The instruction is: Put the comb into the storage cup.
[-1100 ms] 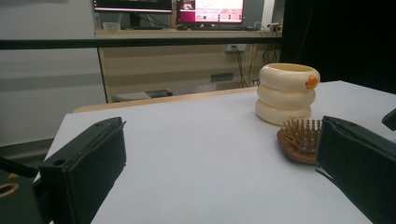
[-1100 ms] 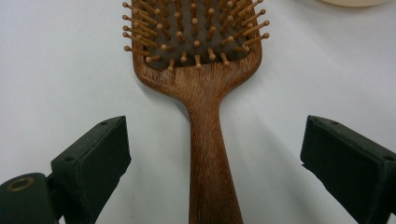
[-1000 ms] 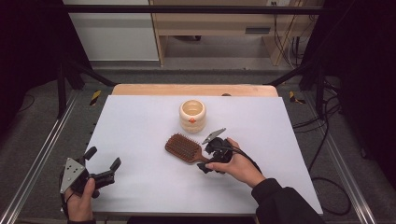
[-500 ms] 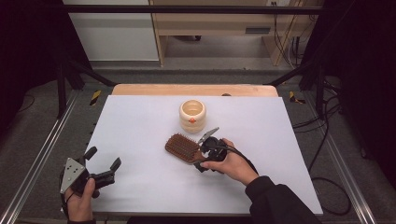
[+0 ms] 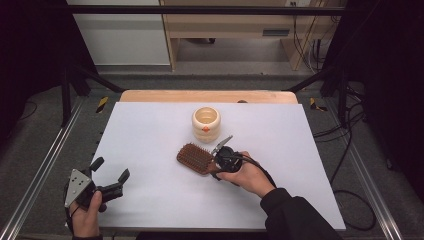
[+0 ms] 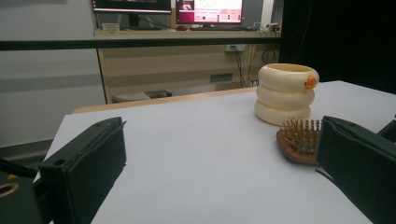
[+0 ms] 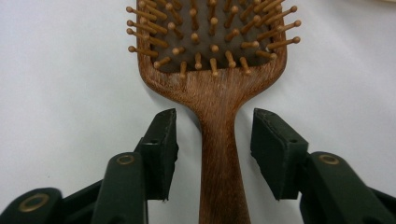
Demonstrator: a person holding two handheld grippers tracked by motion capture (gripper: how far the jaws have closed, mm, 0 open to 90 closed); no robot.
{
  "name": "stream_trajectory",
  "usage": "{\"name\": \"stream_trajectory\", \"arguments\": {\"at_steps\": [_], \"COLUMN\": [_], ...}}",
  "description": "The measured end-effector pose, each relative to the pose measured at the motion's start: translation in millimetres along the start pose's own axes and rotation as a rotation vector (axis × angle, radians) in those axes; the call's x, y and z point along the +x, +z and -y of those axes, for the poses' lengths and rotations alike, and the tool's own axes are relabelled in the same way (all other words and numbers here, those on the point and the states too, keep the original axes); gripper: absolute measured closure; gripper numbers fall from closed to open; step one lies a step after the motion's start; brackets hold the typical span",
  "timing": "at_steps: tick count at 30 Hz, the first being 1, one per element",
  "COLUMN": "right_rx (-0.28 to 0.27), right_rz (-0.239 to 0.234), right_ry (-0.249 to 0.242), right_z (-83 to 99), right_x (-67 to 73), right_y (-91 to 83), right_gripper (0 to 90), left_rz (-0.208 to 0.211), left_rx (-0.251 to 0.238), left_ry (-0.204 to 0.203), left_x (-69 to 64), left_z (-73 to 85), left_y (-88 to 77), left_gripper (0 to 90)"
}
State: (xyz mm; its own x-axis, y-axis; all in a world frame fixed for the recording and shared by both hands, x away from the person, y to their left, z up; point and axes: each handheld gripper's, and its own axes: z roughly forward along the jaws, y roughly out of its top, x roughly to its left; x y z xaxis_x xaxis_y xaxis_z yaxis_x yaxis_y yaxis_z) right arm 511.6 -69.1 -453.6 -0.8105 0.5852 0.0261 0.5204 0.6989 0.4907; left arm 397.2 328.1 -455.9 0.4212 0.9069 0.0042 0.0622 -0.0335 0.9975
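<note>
Since the earlier frames the right tongs (image 5: pixel 220 161) have slid leftward along the surface and now straddle the handle of the brown wooden paddle hairbrush with ball-tipped bristles (image 5: pixel 196 158). In the right gripper view those tongs (image 7: pixel 214 135) stand spread, one black jaw on each side of the brush (image 7: pixel 215 88) handle, with a gap showing on both sides. The brush lies bristles up near the middle of the white surface (image 5: pixel 150 135), its head pointing left and far, its handle toward the person's right hand (image 5: pixel 247 174).

Just beyond the brush stands a cream ribbed cup shaped like stacked rings (image 5: pixel 206 123), apart from it. It carries a small orange mark on its near side, and faint print below that, too small to read. In the left gripper view the cup (image 6: pixel 286 93) shows an orange knob at its rim.

At the near left corner the left tongs (image 5: pixel 110 176) are held wide apart over bare surface, well away from the brush.

Past the far edge runs a wooden strip (image 5: pixel 207 96), then a grey floor, a pale wooden bench (image 5: pixel 235 25) and cables (image 5: pixel 350 130). Two lit monitors (image 6: pixel 210 10) show in the left gripper view, text unreadable.
</note>
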Motion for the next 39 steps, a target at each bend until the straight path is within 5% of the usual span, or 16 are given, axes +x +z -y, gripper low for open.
{"name": "stream_trajectory", "arguments": {"at_steps": [39], "right_rx": [0.052], "right_rz": [0.01], "right_ry": [-0.028], "right_z": [-2.5], "right_x": [0.4], "right_y": [4.1], "right_gripper": [71.5], "left_rz": [0.001], "left_rx": [0.0], "left_ry": [0.013], "left_x": [-2.5], "left_z": [-0.5], "left_y": [1.1], "left_gripper": [1.8]}}
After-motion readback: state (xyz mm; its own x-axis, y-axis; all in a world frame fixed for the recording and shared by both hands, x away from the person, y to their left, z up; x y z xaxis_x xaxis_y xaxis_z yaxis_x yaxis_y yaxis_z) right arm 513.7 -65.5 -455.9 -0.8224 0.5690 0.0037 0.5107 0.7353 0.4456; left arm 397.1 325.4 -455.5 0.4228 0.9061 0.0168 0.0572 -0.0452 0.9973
